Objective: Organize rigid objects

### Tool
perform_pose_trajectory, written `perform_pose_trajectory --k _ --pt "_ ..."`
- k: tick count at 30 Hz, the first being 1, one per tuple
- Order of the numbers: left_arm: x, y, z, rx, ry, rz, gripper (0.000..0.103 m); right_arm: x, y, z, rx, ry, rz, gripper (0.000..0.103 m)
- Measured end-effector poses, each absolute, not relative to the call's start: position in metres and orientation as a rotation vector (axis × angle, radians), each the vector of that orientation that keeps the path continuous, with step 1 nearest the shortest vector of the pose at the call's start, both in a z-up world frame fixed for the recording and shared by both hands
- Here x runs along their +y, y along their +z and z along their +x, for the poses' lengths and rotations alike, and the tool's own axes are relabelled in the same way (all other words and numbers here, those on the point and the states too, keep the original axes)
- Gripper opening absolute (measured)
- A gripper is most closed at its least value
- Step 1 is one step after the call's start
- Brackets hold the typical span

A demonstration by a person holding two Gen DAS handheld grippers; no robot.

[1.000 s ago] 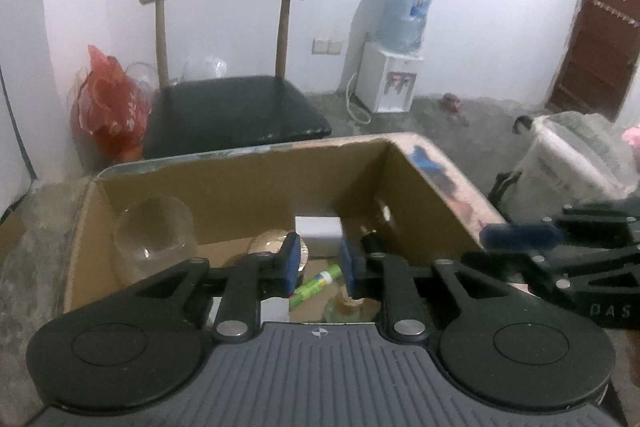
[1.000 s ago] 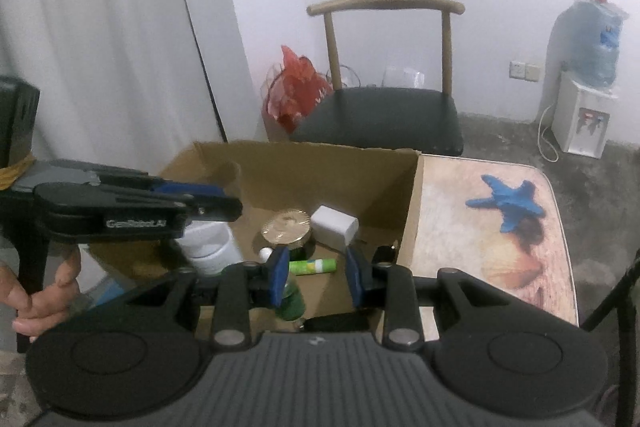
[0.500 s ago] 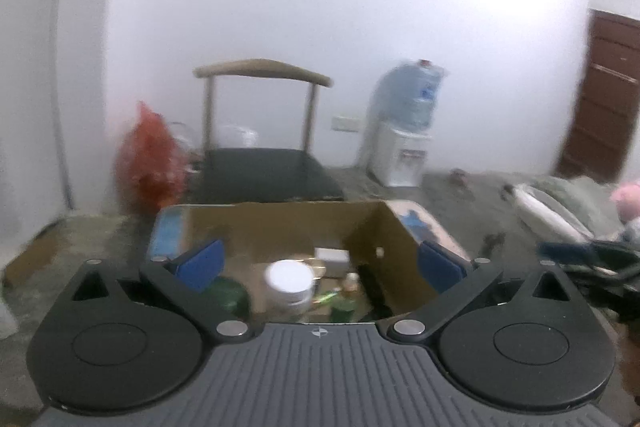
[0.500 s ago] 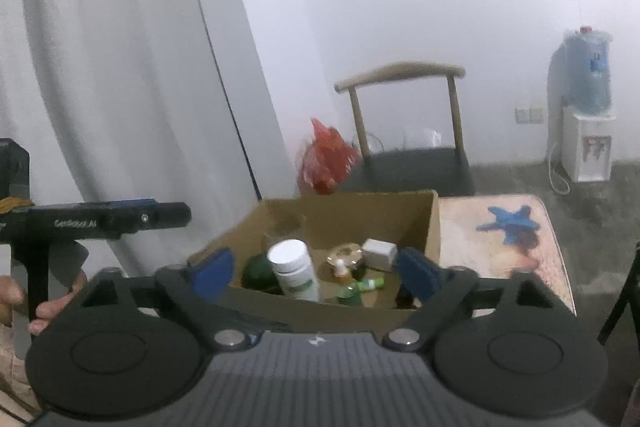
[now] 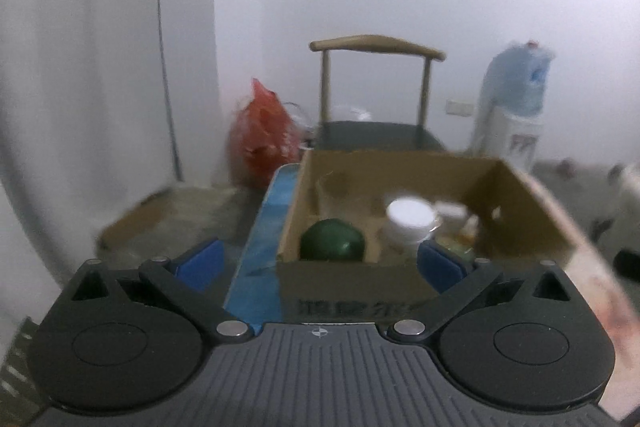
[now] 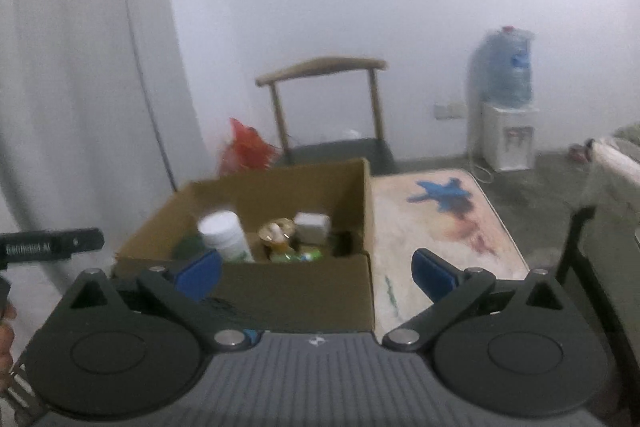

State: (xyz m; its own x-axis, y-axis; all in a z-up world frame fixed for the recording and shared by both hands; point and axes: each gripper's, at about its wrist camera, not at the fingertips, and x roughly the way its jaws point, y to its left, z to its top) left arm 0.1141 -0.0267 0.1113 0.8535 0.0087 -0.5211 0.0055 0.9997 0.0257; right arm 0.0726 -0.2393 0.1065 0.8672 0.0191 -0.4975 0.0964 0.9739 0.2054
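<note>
Bare white room, chair (image 5: 376, 87) at far wall. Cardboard box (image 5: 360, 287) on a table, stiff, light. Inside: white bottle (image 5: 410, 223), hard, slippery, best gripped around its body. Left gripper (image 5: 320, 263) wide apart, empty; right gripper (image 6: 316, 269) opening, empty.

Small items behind the white bottle (image 6: 224, 235) in the cardboard box (image 6: 304, 291) blur beyond telling.
</note>
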Motion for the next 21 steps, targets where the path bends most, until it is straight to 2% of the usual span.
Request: perform_pose_trajectory --k 8,14,21 --pt "-0.048 0.075 0.127 0.615 0.033 0.025 0.103 -0.213 0.085 0.084 0.553 -0.135 0.154 0.103" --pt "-0.054 0.065 0.137 0.683 0.015 0.035 0.103 -0.198 0.080 0.096 0.566 -0.113 0.097 0.103" --pt "-0.061 0.063 0.137 0.666 0.007 0.054 0.103 -0.187 0.070 0.121 0.643 -0.142 0.030 0.103"
